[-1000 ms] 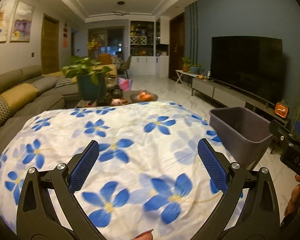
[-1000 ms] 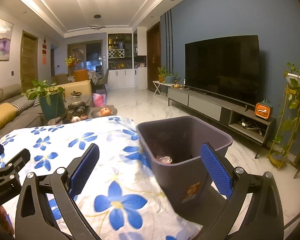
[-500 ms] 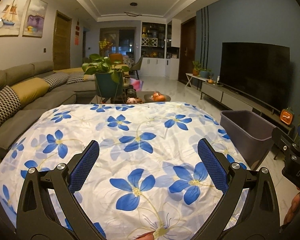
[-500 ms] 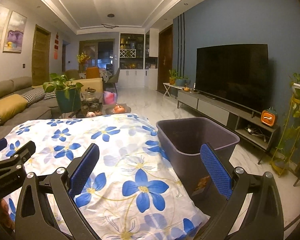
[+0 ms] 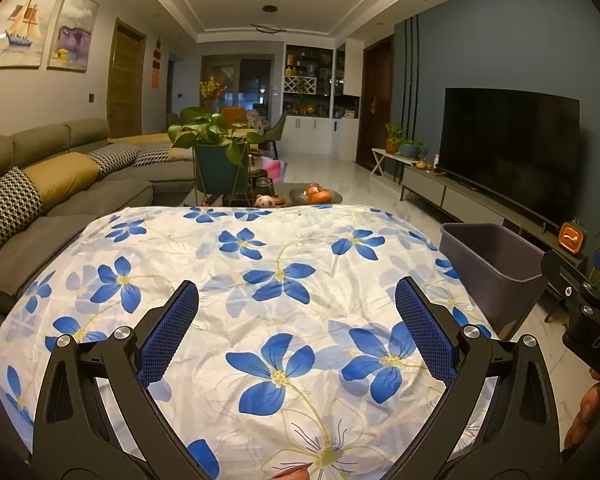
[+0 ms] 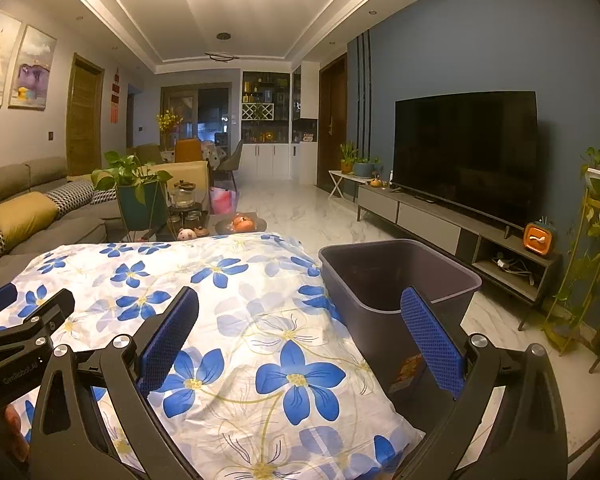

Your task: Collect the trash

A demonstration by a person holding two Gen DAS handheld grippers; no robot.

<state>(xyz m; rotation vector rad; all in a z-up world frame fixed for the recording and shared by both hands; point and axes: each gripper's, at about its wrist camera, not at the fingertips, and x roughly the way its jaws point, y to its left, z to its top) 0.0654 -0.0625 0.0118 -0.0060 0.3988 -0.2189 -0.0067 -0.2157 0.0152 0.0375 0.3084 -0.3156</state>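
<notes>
A dark grey trash bin stands on the floor at the right edge of a table covered with a white cloth with blue flowers. The bin also shows in the left wrist view. I see no loose trash on the cloth. My left gripper is open and empty above the near part of the cloth. My right gripper is open and empty, above the cloth's right edge, its right finger in front of the bin. The bin's inside is hidden from here.
A grey sofa runs along the left. A potted plant and a fruit plate stand beyond the table. A TV on a low cabinet lines the right wall, with a plant stand near it.
Both grippers have pulled back and risen, so the table and bin look farther and lower. The bin's contents have dropped out of sight. Both grippers stay open.
</notes>
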